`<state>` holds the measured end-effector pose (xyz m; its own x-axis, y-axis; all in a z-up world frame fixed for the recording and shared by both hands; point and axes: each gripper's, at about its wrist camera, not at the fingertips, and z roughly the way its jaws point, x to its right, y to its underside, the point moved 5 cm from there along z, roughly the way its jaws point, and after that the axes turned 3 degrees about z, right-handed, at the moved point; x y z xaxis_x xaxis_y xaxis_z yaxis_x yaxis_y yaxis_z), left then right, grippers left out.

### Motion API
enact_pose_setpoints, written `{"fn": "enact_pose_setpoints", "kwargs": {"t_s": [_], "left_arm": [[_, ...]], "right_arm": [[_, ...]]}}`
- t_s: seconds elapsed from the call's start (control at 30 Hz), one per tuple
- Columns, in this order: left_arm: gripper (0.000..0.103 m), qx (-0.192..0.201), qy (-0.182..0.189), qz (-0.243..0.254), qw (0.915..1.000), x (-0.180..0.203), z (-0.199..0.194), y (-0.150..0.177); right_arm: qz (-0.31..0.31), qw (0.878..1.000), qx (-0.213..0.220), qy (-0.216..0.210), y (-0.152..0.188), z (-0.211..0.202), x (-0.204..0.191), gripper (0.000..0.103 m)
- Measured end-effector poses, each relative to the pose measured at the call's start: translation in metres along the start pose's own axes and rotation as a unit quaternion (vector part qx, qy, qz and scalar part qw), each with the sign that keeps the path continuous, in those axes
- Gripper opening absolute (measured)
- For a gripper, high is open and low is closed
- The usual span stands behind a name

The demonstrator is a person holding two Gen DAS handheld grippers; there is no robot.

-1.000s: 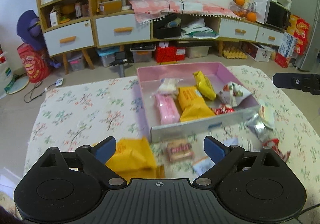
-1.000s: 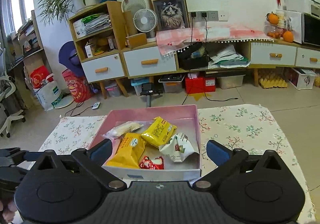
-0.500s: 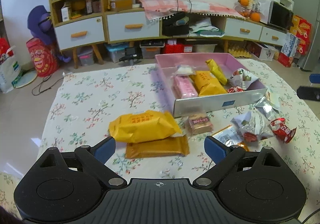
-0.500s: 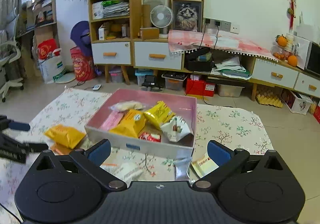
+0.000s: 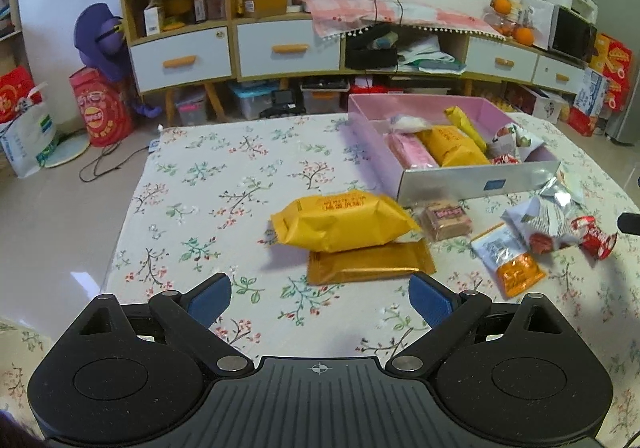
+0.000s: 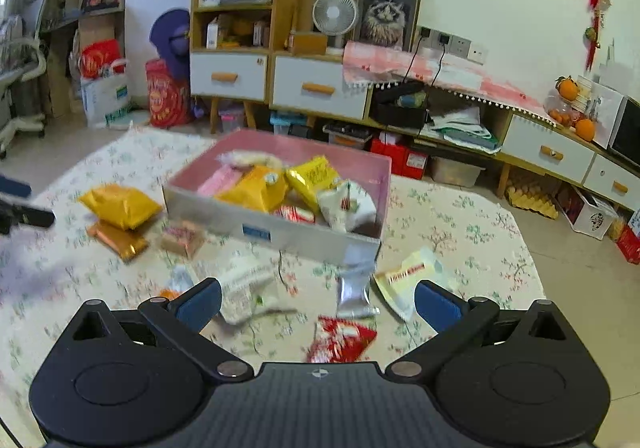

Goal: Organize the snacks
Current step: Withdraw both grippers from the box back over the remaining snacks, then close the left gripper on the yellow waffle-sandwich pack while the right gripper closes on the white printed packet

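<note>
Holding both jaws wide open and empty, we hover our left gripper [image 5: 320, 294] and right gripper [image 6: 318, 300] above snack-strewn desk [image 5: 192, 183].

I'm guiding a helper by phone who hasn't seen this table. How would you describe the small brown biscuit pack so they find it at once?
Start at the pink box on the floral tablecloth. Just in front of its silver front wall lies the small biscuit pack. It is squarish, clear-wrapped and brown with a red label, far smaller than the puffy yellow bag and flat gold packet beside it.
</note>
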<state>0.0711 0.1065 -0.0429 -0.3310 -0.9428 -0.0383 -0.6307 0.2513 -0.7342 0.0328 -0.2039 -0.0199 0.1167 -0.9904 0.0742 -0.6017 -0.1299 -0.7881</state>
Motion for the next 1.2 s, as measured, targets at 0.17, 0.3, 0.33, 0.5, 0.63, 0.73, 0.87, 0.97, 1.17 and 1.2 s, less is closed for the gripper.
{"fn": "enact_pose_setpoints", "kwargs": {"t_s": [0.17, 0.3, 0.33, 0.5, 0.63, 0.73, 0.87, 0.97, 1.17, 1.2], "left_arm": [[0.097, -0.008, 0.009, 0.007, 0.9999, 0.001, 0.015, 0.007], [0.097, -0.007, 0.022, 0.015, 0.9996, 0.010, 0.023, 0.006], [0.097, -0.007, 0.026, 0.021, 0.9994, 0.014, 0.025, 0.005], [0.097, 0.004, 0.022, 0.051, 0.9984, 0.025, 0.037, 0.000], [0.097, 0.009, 0.013, 0.064, 0.9978, 0.027, 0.049, -0.006], [0.097, 0.007, 0.007, 0.066, 0.9978, 0.028, 0.058, -0.011], [0.097, 0.007, 0.004, 0.049, 0.9988, 0.027, 0.067, -0.019], [0.097, 0.008, 0.010, 0.042, 0.9990, 0.027, 0.069, -0.024], [0.097, -0.012, 0.016, -0.022, 0.9996, 0.022, 0.072, -0.033], [0.097, -0.017, 0.014, -0.040, 0.9990, 0.020, 0.072, -0.035]], "right_arm": [[-0.029, 0.999, -0.019, 0.003, 0.015, 0.007, -0.001, 0.081], [-0.042, 0.998, -0.035, 0.003, 0.025, 0.015, 0.001, 0.081], [-0.044, 0.998, -0.037, 0.004, 0.027, 0.016, 0.002, 0.081], [-0.034, 0.999, -0.039, -0.003, 0.028, 0.020, 0.003, 0.081], [-0.040, 0.998, -0.036, -0.022, 0.023, 0.025, -0.007, 0.081], [-0.049, 0.997, -0.035, -0.037, 0.019, 0.030, -0.019, 0.081], [-0.050, 0.996, -0.042, -0.056, 0.015, 0.039, -0.033, 0.081], [-0.044, 0.995, -0.049, -0.070, 0.011, 0.047, -0.041, 0.081], [-0.025, 0.995, -0.059, -0.075, 0.003, 0.060, -0.048, 0.081], [-0.021, 0.995, -0.059, -0.076, 0.002, 0.062, -0.048, 0.081]]}}
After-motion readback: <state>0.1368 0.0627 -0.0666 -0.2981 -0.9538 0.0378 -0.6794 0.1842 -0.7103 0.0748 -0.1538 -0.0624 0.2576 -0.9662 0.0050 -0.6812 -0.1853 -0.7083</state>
